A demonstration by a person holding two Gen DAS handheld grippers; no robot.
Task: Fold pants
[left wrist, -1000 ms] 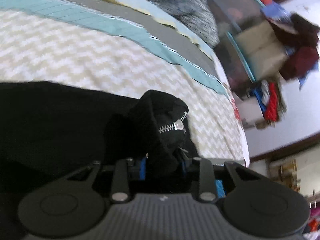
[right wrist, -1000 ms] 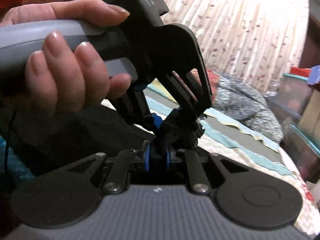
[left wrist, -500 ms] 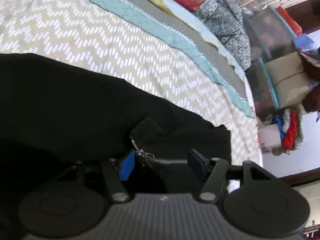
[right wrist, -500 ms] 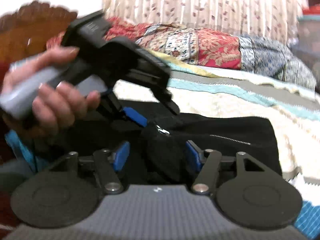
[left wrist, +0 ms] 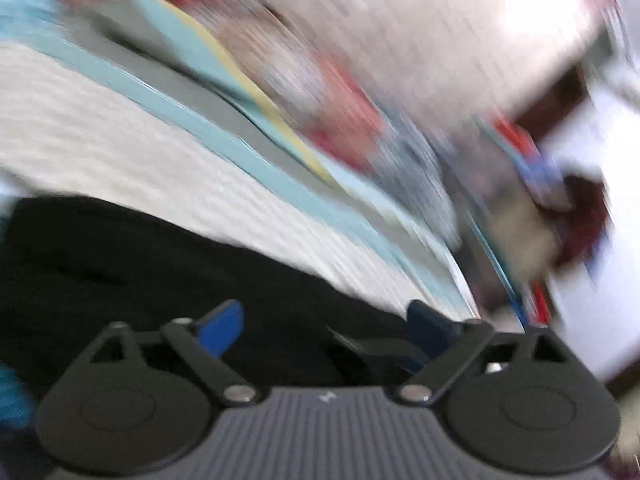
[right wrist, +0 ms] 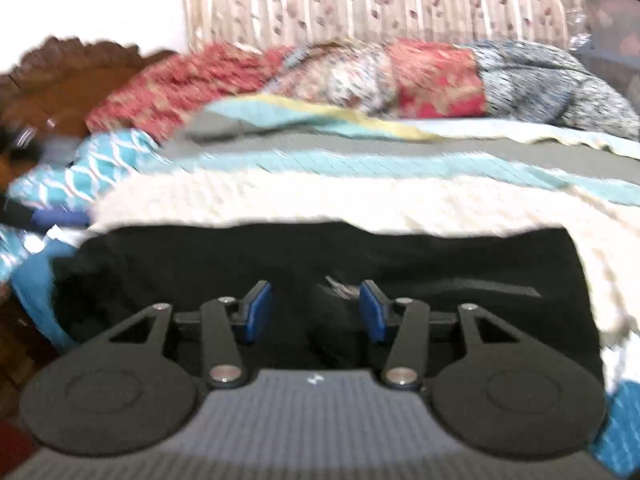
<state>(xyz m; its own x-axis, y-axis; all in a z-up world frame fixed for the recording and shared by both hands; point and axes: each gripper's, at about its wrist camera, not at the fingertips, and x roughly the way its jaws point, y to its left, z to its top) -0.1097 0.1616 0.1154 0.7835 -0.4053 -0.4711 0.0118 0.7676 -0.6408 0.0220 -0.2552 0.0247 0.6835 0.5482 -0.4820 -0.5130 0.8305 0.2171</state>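
Note:
The black pants (right wrist: pixel 420 264) lie folded in a flat block on the cream chevron bedspread (right wrist: pixel 320 196). A zipper (right wrist: pixel 340 289) shows on top near the front. My right gripper (right wrist: pixel 316 312) is open and empty just above the near edge of the pants. In the blurred left wrist view the pants (left wrist: pixel 160 264) fill the lower left and my left gripper (left wrist: pixel 324 328) is open wide and empty over them.
Patterned red and grey pillows (right wrist: pixel 400 76) lie along the far side of the bed before a curtain (right wrist: pixel 380 0). A carved wooden headboard (right wrist: pixel 72 76) is at the left. Boxes and piled clothes (left wrist: pixel 560 216) stand beyond the bed's right edge.
Both grippers have let go of the bunched pants and opened. The pants now lie flat. The left gripper has left the right wrist view and both views have swung, blurred.

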